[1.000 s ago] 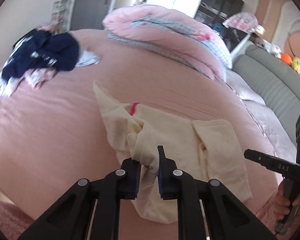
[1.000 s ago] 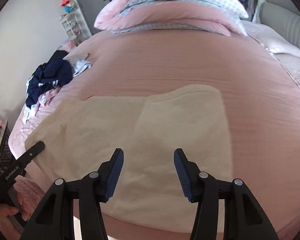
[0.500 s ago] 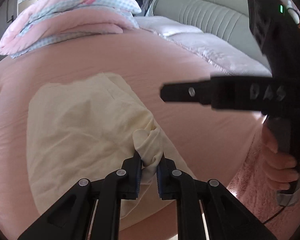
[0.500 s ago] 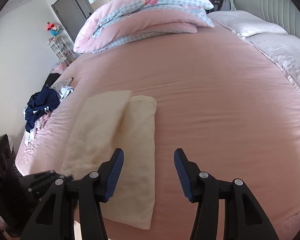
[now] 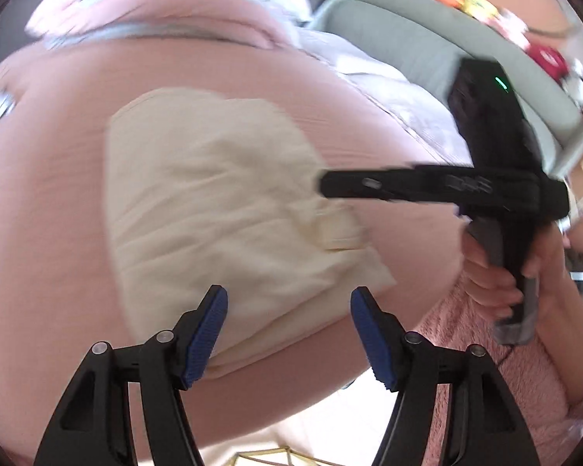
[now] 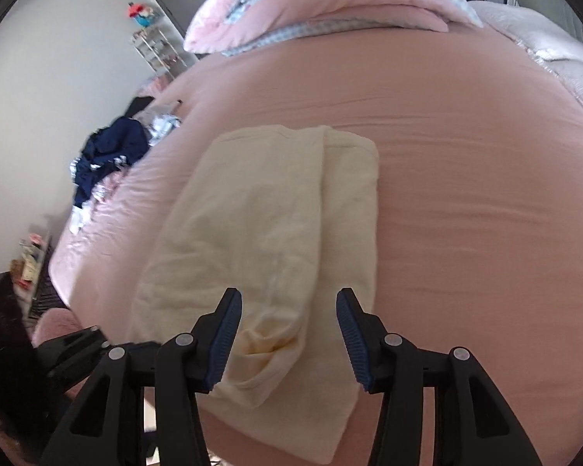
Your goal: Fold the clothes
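Note:
A cream garment [image 5: 213, 209] lies folded lengthwise on the pink bed sheet [image 5: 50, 233], one half laid over the other. My left gripper [image 5: 288, 294] hangs just above the garment's near edge. Its jaws are opening and the pads press on nothing. In the right wrist view the same garment [image 6: 276, 225] runs away from me as a long strip. My right gripper [image 6: 288, 296] stands open over the strip's near end, where a loose flap curls. From the left wrist view the right gripper [image 5: 330, 186] reaches in sideways above the garment's right edge, held by a hand [image 5: 489, 272].
A heap of dark blue clothes [image 6: 109, 155] lies at the bed's left side. A folded pink and checked duvet [image 6: 330, 4] fills the far end. A grey padded headboard [image 5: 427, 50] runs along the right. The bed's front edge is just below both grippers.
The left gripper, which was shut on a bunch of the cream cloth, has let it go and spread its jaws. The cloth it carried now lies folded over. The right gripper stayed open and dipped lower.

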